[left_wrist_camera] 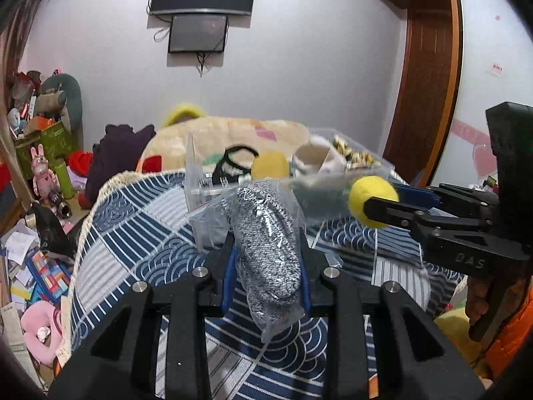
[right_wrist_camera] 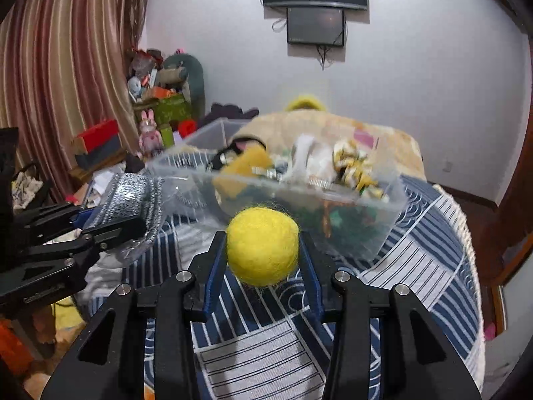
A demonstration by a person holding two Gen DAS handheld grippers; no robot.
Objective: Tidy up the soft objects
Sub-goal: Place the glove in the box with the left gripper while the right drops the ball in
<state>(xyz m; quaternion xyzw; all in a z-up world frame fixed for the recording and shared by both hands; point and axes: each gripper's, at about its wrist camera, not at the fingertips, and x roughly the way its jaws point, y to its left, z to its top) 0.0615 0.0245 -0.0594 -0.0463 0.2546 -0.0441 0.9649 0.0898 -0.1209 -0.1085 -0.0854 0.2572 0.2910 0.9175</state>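
My left gripper [left_wrist_camera: 266, 233] is shut on a grey knitted item in a clear plastic bag [left_wrist_camera: 266, 243] and holds it above the blue patterned cloth [left_wrist_camera: 133, 233]. The bag also shows in the right wrist view [right_wrist_camera: 133, 196], with the left gripper [right_wrist_camera: 130, 225] at the left. My right gripper [right_wrist_camera: 263, 236] is shut on a yellow felt ball [right_wrist_camera: 262, 246]. In the left wrist view the ball [left_wrist_camera: 371, 200] and right gripper [left_wrist_camera: 369, 205] hang at the right. A clear plastic bin [right_wrist_camera: 383, 213] holding soft items sits just beyond both grippers.
The bin [left_wrist_camera: 196, 173] holds another yellow ball [left_wrist_camera: 269, 165], white fabric [left_wrist_camera: 316, 156] and black straps. A beige plush blanket [right_wrist_camera: 383, 140] lies behind. Clutter and toys [left_wrist_camera: 43, 173] fill the left floor; a wooden door frame [left_wrist_camera: 423, 83] stands right.
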